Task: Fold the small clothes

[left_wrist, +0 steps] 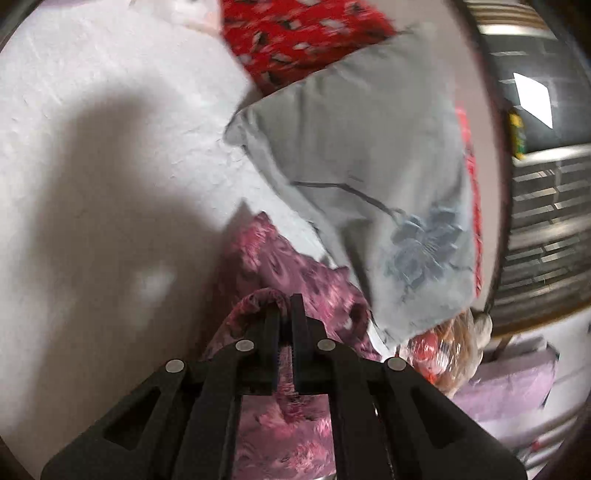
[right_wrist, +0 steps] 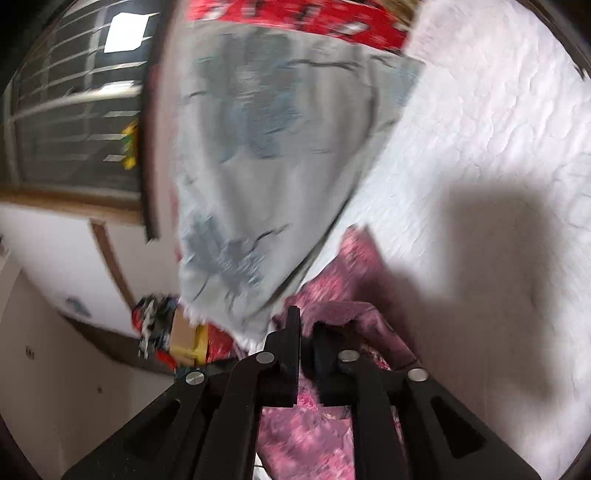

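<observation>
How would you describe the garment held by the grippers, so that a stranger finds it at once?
Start at the white textured bedspread. Near its edge lies a grey pillow with blue flowers, beside a red printed cloth. The pink-and-maroon patterned garment lies just in front of the pillow, the only pink fabric there.

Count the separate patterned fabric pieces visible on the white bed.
3: pink floral garment nearest, in both claws; grey flower-print cloth beyond it; red printed fabric farthest. Others may lie hidden underneath.

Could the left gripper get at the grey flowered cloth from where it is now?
Probably not right away: the left gripper is shut on the pink patterned garment. The grey flowered cloth lies just beyond with nothing between, so it looks reachable after letting go.
</observation>
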Available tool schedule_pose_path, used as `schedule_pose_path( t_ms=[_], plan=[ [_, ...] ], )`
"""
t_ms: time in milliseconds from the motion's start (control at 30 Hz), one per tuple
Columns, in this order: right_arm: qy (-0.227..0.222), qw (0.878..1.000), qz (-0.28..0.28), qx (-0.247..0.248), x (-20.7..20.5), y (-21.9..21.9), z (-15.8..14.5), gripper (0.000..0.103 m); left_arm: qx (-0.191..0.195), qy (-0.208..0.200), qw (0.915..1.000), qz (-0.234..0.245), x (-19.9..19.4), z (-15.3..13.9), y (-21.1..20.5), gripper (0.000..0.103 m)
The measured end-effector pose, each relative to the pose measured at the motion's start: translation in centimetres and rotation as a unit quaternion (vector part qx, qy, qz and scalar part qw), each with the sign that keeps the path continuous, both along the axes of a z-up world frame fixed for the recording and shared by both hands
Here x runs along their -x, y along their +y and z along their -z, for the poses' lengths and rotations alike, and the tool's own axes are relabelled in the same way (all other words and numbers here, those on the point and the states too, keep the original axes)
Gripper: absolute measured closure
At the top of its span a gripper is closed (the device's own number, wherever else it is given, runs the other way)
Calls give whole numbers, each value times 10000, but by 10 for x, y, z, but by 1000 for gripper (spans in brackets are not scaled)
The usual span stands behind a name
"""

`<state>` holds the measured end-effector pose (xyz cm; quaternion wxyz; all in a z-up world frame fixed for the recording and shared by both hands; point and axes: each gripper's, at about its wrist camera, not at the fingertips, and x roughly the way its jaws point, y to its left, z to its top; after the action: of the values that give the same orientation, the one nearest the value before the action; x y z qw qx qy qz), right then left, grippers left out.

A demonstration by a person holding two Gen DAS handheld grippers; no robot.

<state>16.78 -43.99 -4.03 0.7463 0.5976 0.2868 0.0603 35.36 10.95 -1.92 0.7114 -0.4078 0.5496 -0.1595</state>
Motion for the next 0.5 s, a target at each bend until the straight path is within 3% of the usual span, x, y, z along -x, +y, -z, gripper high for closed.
schedule_pose_path(
  t_ms=[100, 200, 267, 300, 400, 500],
  plan=[
    [445, 9990, 5, -102, -17, -3, 15, 92, 233, 145, 9996, 70, -7, 6, 1, 100],
    [98, 9998, -119, -148, -18, -6, 6, 83, 604, -85, 9981, 48, -7, -5, 8, 91],
    [-315, 9994, 93, -106, -12, -15, -8, 61, 883, -140, 9958, -184, -6, -9, 18, 73],
    [-417, 9987, 287, -28, -6, -20, -13, 56, 893, -185, 9954, -291, -5, -10, 21, 68],
    [-329, 9974, 566, 288, 5, -33, -23, 53, 556, -347, 9975, -274, 0, -18, 25, 61],
    [199, 9920, 164, 1236, 4, -26, -31, 52, 41, -333, 9994, 117, 2, -14, 16, 50]
  ],
)
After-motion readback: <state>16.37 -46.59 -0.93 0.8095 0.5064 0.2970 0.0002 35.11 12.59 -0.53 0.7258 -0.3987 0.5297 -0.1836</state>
